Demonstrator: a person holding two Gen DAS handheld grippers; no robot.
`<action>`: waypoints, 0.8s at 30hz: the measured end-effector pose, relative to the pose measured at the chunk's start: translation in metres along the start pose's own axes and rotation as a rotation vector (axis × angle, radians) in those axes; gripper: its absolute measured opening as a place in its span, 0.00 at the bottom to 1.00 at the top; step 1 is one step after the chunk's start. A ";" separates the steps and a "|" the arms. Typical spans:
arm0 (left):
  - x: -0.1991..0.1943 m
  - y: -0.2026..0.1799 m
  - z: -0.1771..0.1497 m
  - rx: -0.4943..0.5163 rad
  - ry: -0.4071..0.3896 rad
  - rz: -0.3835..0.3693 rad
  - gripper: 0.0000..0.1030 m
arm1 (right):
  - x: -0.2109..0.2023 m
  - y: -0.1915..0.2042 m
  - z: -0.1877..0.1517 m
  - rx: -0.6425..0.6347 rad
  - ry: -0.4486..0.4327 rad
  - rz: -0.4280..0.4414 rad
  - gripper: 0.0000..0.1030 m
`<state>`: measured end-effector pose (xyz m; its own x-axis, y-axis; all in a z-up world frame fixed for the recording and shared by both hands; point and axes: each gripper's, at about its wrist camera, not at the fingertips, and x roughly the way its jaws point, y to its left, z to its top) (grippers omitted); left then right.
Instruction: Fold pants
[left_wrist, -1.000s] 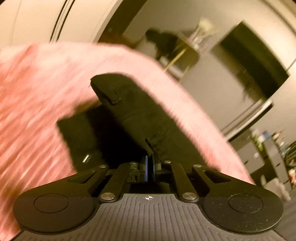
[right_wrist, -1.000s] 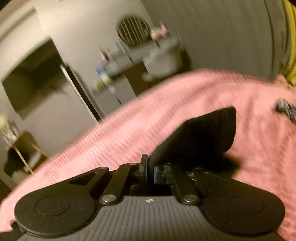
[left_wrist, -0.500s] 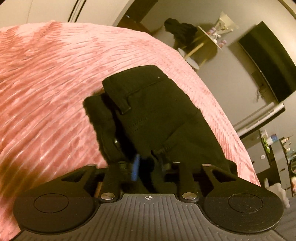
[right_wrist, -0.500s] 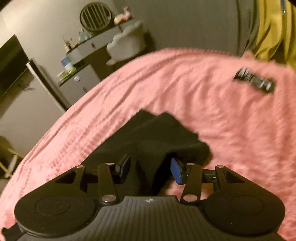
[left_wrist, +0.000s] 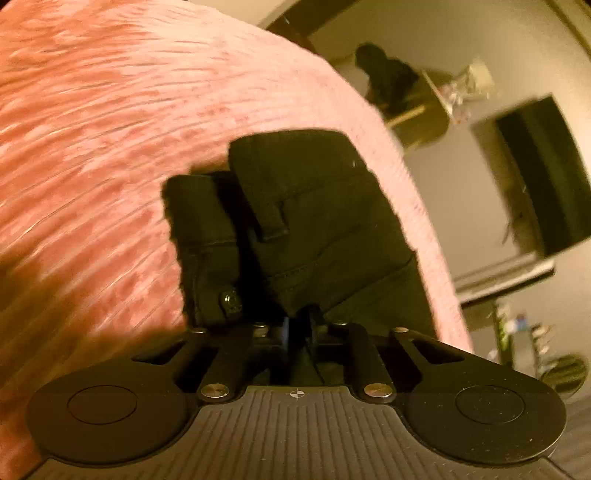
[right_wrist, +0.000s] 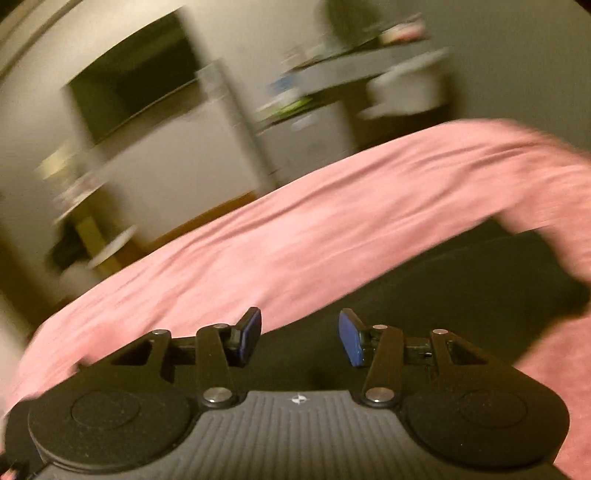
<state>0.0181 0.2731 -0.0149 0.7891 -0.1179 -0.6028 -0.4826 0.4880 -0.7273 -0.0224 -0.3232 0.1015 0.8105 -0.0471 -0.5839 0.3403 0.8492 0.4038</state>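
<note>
Left tongs (left_wrist: 299, 328): jaws pinched together on a bit of black cloth at the near edge of the pants, right at 6 o'clock in the left view.
Pants (left_wrist: 314, 221): black, bunched and part-folded on the pink bed, running from the tongs up toward 12 o'clock; belt loop (left_wrist: 273, 218) shows near the middle, a metal button (left_wrist: 231, 299) low at 7 o'clock.
Right tongs (right_wrist: 299, 338): jaws standing half apart, blue pads (right_wrist: 351, 338) bare, nothing gripped; black pants (right_wrist: 461, 291) lie under and beyond them toward 3 o'clock.
Bed (left_wrist: 110, 147): pink ribbed cover, fills the left view from 7 to 12 o'clock; in the right view it sweeps across the middle, blurred.
Far off: dark screen (right_wrist: 136, 77) at 10 o'clock, shelf clutter at 1 o'clock, too smeared to name.
</note>
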 end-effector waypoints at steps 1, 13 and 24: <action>-0.005 0.001 -0.002 -0.002 -0.011 -0.008 0.05 | 0.011 0.017 -0.003 -0.027 0.026 0.041 0.44; -0.029 0.012 -0.014 0.049 -0.039 -0.017 0.06 | 0.158 0.238 -0.037 -0.450 0.349 0.368 0.59; -0.008 0.035 -0.010 -0.063 0.020 -0.048 0.08 | 0.228 0.296 -0.063 -0.678 0.424 0.345 0.60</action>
<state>-0.0091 0.2824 -0.0390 0.8043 -0.1578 -0.5728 -0.4679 0.4258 -0.7744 0.2331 -0.0493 0.0442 0.5244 0.3557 -0.7736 -0.3583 0.9164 0.1784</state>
